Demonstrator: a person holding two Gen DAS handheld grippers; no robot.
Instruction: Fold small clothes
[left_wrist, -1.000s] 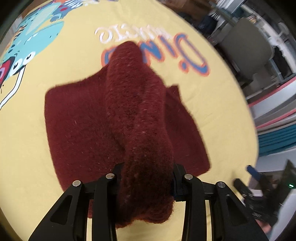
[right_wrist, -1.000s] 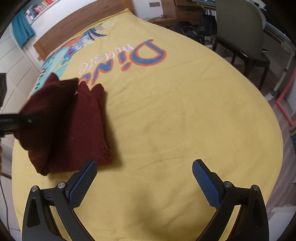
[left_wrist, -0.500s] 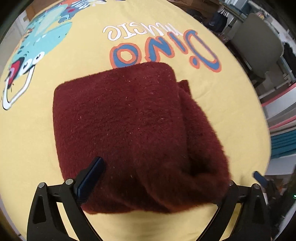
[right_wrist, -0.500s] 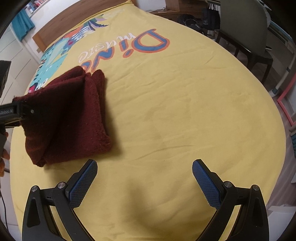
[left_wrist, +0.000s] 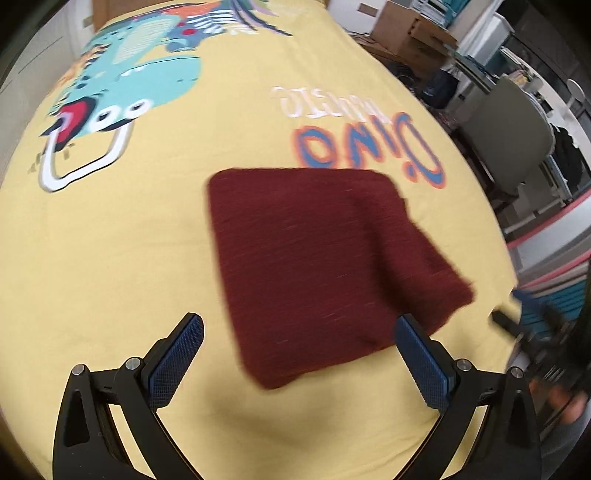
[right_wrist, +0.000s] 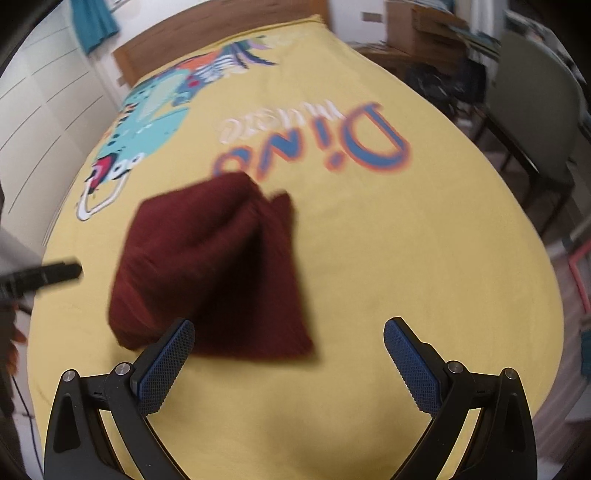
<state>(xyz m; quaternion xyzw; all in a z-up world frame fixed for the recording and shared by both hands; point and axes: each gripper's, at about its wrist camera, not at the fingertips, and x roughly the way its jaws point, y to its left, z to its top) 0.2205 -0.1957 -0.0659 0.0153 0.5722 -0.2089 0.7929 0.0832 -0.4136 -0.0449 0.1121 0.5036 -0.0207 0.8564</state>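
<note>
The dark red knitted garment (left_wrist: 325, 266) lies folded into a rough rectangle on the yellow bedspread (left_wrist: 110, 258), just on the near side of the "Dino" lettering (left_wrist: 369, 147) printed there.

The left gripper (left_wrist: 299, 354) holds nothing, its jaws spread wide. The garment's near edge reaches into the gap between the blue pads (left_wrist: 177, 354), closer to the right-hand one, which overlaps its near corner in this view; whether they touch cannot be told. The garment's long axis runs away from the gripper toward the lettering, slanted a little.

The right gripper (right_wrist: 288, 358) is likewise spread wide and empty. From it, the garment (right_wrist: 210, 266) lies ahead and left of centre, its near edge by the left pad. Both views are motion-blurred.
</note>
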